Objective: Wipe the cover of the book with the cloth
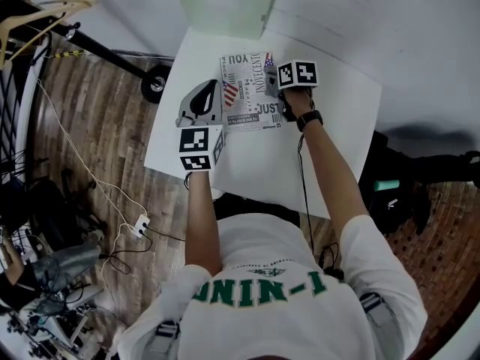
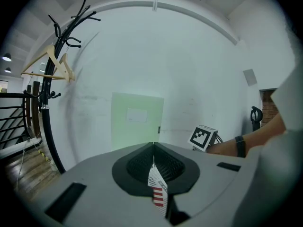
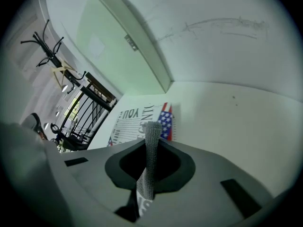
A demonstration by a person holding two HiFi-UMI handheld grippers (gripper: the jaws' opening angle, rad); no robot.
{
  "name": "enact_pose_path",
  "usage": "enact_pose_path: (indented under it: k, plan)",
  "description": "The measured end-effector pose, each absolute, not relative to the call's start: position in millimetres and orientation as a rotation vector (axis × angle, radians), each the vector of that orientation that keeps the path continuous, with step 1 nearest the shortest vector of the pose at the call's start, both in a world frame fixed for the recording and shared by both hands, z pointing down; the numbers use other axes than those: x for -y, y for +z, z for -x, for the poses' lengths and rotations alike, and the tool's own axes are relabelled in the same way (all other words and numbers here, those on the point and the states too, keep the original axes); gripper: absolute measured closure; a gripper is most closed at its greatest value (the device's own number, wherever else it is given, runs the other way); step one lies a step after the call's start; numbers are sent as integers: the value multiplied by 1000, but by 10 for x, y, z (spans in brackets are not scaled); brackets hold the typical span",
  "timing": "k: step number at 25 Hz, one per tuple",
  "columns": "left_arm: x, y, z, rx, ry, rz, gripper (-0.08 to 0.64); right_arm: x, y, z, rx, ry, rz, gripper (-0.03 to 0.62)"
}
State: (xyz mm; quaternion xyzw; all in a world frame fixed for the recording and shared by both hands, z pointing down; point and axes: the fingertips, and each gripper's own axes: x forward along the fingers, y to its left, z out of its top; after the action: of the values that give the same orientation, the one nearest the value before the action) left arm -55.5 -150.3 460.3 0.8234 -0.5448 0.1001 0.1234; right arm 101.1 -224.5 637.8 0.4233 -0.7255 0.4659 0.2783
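Note:
The book point(image 1: 250, 96), with a newsprint cover and a flag design, lies flat on the white table point(image 1: 341, 126). My left gripper point(image 1: 218, 94) is at the book's left edge. In the left gripper view its jaws point(image 2: 154, 149) are shut on a striped piece of the book point(image 2: 159, 190). My right gripper point(image 1: 274, 81) is over the book's right side, shut on a grey cloth point(image 1: 270, 70). In the right gripper view the cloth point(image 3: 150, 157) stands as a strip between the closed jaws point(image 3: 152, 132), with the book point(image 3: 135, 122) just beyond.
A pale green folder point(image 1: 225, 2) stands upright at the table's far edge against the white wall. A coat rack point(image 2: 54, 74) with a hanger stands to the left. Cables and gear lie on the wooden floor point(image 1: 82, 201) on the left.

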Motion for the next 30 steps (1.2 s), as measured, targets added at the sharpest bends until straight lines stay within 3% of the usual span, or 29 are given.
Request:
enact_pose_path:
  k: [7, 11, 16, 25, 30]
  plan:
    - [1455, 4607, 834, 1657, 308, -2347, 545, 1894, 6325, 267, 2074, 1252, -822, 558]
    - [1414, 4597, 911, 1677, 318, -2335, 546, 1797, 6437, 525, 2059, 1223, -776, 558]
    - [1423, 4613, 895, 1666, 315, -2338, 546, 1846, 6442, 208, 2044, 1228, -831, 558]
    - [1465, 4600, 458, 1569, 297, -2419, 546, 1959, 6402, -1022, 1982, 1263, -1054, 560]
    - [1440, 4575, 439, 1572, 293, -2420, 546, 1941, 6398, -1208, 1958, 1272, -1137, 560]
